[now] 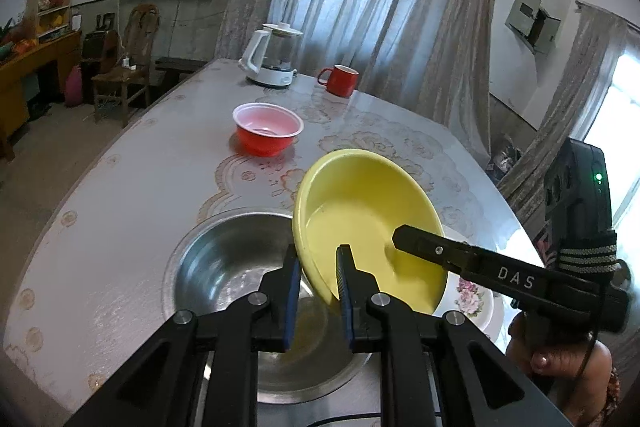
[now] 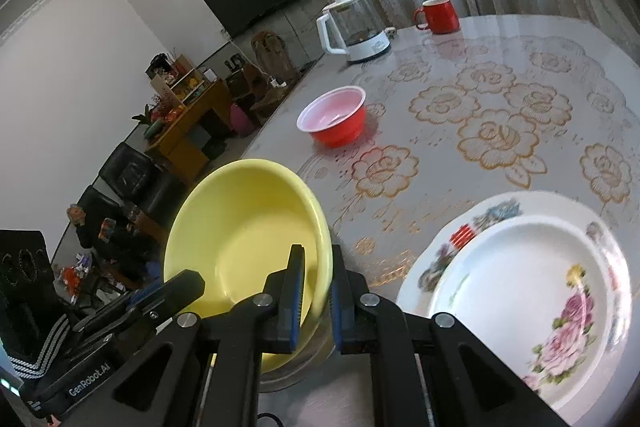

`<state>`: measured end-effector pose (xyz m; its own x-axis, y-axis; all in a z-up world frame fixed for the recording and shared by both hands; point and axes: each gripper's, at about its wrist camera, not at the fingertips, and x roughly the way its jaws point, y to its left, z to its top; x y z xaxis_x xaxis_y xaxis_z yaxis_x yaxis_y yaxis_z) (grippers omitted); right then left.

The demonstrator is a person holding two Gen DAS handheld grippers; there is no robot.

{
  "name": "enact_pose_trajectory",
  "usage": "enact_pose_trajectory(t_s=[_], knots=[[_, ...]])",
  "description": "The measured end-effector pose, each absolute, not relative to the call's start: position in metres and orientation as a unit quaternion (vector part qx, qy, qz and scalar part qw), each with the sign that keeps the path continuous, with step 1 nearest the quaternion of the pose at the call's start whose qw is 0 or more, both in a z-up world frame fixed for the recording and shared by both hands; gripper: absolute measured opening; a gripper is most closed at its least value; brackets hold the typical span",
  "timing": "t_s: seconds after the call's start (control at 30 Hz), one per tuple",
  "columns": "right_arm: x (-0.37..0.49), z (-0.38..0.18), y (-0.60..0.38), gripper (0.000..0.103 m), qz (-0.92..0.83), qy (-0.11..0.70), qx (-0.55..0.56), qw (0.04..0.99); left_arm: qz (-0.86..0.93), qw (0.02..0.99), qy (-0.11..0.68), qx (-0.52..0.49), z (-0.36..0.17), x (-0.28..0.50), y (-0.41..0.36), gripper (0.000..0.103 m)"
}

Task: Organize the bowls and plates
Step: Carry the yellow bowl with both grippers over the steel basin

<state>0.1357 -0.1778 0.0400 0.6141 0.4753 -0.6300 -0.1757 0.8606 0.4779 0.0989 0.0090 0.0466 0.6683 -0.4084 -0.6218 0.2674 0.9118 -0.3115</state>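
A yellow bowl point(image 1: 360, 211) is tilted above a steel bowl point(image 1: 224, 267). My left gripper point(image 1: 318, 293) has one finger on each side of the yellow bowl's near-left rim. My right gripper point(image 2: 316, 297) clamps the yellow bowl point(image 2: 244, 227) at its right rim and shows in the left wrist view point(image 1: 400, 239) reaching into the bowl. Two stacked flowered white plates point(image 2: 520, 291) lie on the table to the right, seen also in the left wrist view point(image 1: 472, 299). A red bowl point(image 1: 267, 131) with a pale inside stands farther back, and in the right wrist view point(image 2: 334, 119).
A white kettle point(image 1: 272, 57) and a red mug point(image 1: 338, 79) stand at the table's far edge. The table point(image 1: 120, 187) has a lace-patterned cover. Chairs and shelves stand beyond its left side.
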Motion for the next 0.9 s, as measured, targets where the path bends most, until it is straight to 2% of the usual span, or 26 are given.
enact_pose_trajectory(t_s=[0.9], knots=[[0.155, -0.008, -0.121, 0.013, 0.178, 0.478, 0.128, 0.851, -0.132, 0.890, 0.432, -0.069, -0.015, 0.111, 0.039, 0.018]])
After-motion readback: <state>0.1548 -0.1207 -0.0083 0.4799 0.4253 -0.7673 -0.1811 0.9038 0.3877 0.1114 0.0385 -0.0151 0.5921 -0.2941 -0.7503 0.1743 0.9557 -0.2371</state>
